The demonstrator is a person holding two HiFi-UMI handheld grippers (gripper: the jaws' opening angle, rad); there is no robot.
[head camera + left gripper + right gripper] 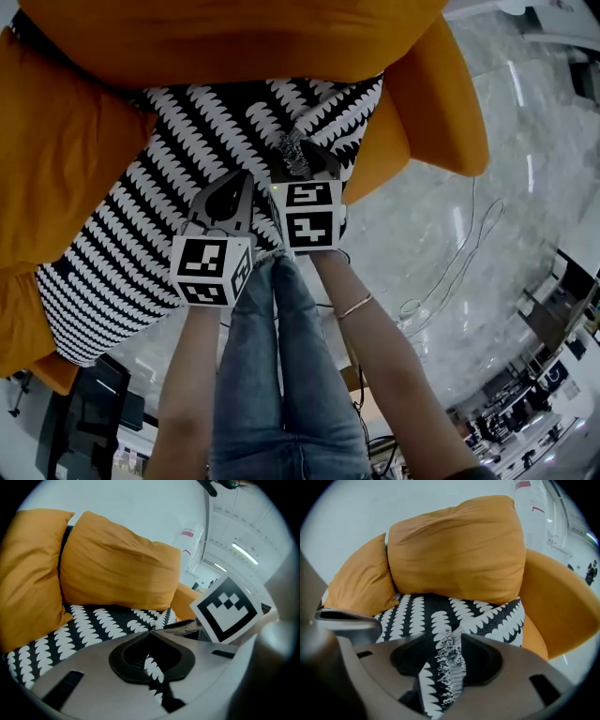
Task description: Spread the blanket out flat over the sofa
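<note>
In the head view I see the blanket (178, 187) lying on the sofa (66, 169) seat, with its long axis running from lower left to upper right. The left gripper (242, 183), the right gripper (302, 157) and the person's legs (281, 375) hide its near edge. The back cushion (234, 37) covers the far edge.

In the left gripper view the tips are pressed together, pinching a strip of blanket. A marker cube (229, 613) blocks the seat's right end.

In the right gripper view the jaws stand spread, with a frayed blanket fold upright between them.

We see a black blanket (187, 169) with rows of white scallops, an orange sofa (441, 103) and matching orange cushions (459, 550).
</note>
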